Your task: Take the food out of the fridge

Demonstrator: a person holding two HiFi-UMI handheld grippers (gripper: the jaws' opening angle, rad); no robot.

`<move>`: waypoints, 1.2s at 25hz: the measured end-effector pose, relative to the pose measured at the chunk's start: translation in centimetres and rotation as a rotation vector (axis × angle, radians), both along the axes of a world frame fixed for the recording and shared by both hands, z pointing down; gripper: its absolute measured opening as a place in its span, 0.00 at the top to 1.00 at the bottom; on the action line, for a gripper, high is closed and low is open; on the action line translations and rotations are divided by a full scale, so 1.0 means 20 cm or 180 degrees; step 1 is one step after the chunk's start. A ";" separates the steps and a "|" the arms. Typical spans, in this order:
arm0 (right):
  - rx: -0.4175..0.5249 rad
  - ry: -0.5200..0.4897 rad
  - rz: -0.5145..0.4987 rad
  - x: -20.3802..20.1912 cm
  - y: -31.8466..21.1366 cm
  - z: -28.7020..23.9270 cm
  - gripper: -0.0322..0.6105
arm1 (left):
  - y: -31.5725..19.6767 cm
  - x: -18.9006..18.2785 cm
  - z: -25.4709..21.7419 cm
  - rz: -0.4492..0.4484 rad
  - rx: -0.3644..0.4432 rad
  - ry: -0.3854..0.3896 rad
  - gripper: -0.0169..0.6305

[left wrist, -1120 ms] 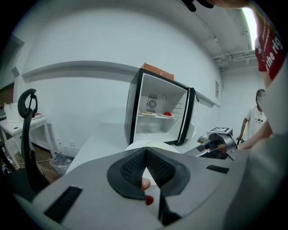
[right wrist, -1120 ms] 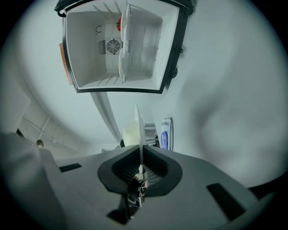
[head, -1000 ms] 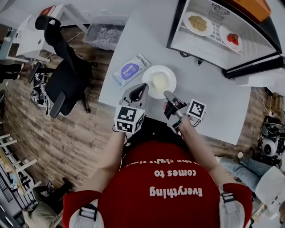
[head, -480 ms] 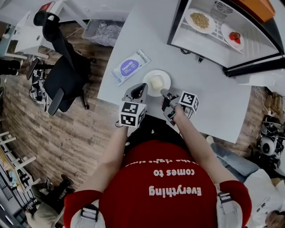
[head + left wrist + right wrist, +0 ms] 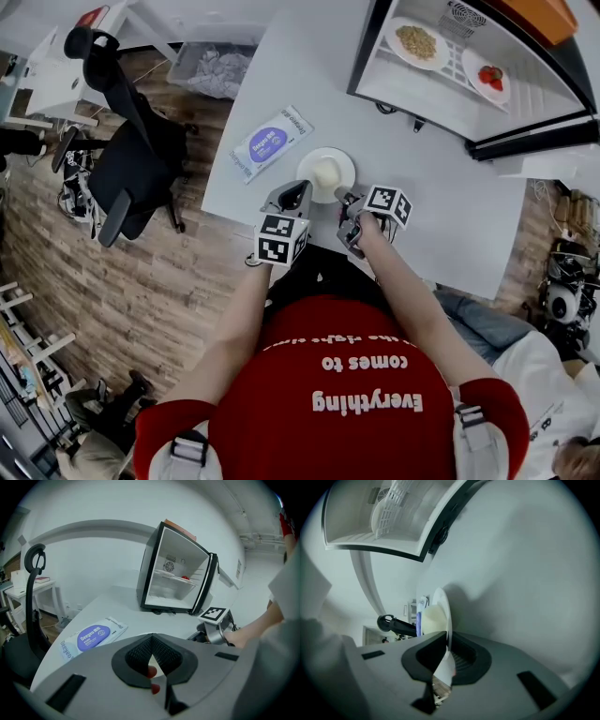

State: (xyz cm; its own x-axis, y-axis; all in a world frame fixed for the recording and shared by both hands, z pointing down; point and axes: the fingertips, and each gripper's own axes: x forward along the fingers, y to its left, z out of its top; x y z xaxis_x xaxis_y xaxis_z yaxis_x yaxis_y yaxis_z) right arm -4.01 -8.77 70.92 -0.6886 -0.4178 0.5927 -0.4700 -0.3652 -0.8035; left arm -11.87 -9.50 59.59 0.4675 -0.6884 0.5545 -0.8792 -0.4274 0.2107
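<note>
My right gripper [image 5: 346, 198] [image 5: 446, 651] is shut on the near rim of a white plate [image 5: 307, 168] [image 5: 441, 609], which carries a pale, rounded piece of food [image 5: 327, 172] [image 5: 430, 619]. The plate is low over the white table [image 5: 441, 206]; I cannot tell if it touches. My left gripper [image 5: 297, 194] [image 5: 152, 656] is just left of the plate, shut and holding nothing. The open fridge [image 5: 469, 80] [image 5: 176, 576] stands at the table's far end. On its shelf sit a plate of grain-like food [image 5: 415, 42] and a plate of strawberries [image 5: 488, 78].
A blue-and-white pack of wipes [image 5: 270, 142] [image 5: 91, 637] lies on the table left of the plate. A black office chair [image 5: 131, 159] stands off the table's left side. The near table edge runs just under both grippers.
Both grippers have sunk toward the table. The plate, held by the right gripper, came down with them and a little nearer the table's near edge.
</note>
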 end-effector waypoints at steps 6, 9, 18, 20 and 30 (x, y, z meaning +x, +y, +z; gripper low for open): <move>-0.0182 0.0569 -0.0292 0.02 0.00 0.07 0.87 | -0.01 0.00 0.02 0.0010 -0.0054 -0.0005 0.98; -0.0193 0.0906 -0.0490 0.02 0.00 0.08 0.83 | -0.01 0.01 0.03 0.0025 -0.0057 -0.0005 0.98; -0.0230 0.2336 -0.1208 0.09 0.01 0.06 0.74 | -0.03 0.00 0.04 0.0043 -0.0067 -0.0017 0.98; -0.0157 0.2499 -0.1257 0.12 0.00 0.03 0.74 | -0.04 0.01 0.03 0.0051 -0.0060 -0.0016 0.98; 0.1238 0.1713 -0.0571 0.08 -0.12 -0.47 0.93 | -0.08 0.05 -0.04 0.0137 0.0059 0.0019 0.98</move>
State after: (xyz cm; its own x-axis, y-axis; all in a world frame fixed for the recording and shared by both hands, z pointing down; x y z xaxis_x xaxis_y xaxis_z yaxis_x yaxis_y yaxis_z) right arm -2.43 -11.18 61.55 -0.4189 -0.5766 0.7015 -0.8667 0.0232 -0.4984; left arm -10.94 -11.15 58.79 0.5003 -0.6776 0.5390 -0.8586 -0.4688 0.2075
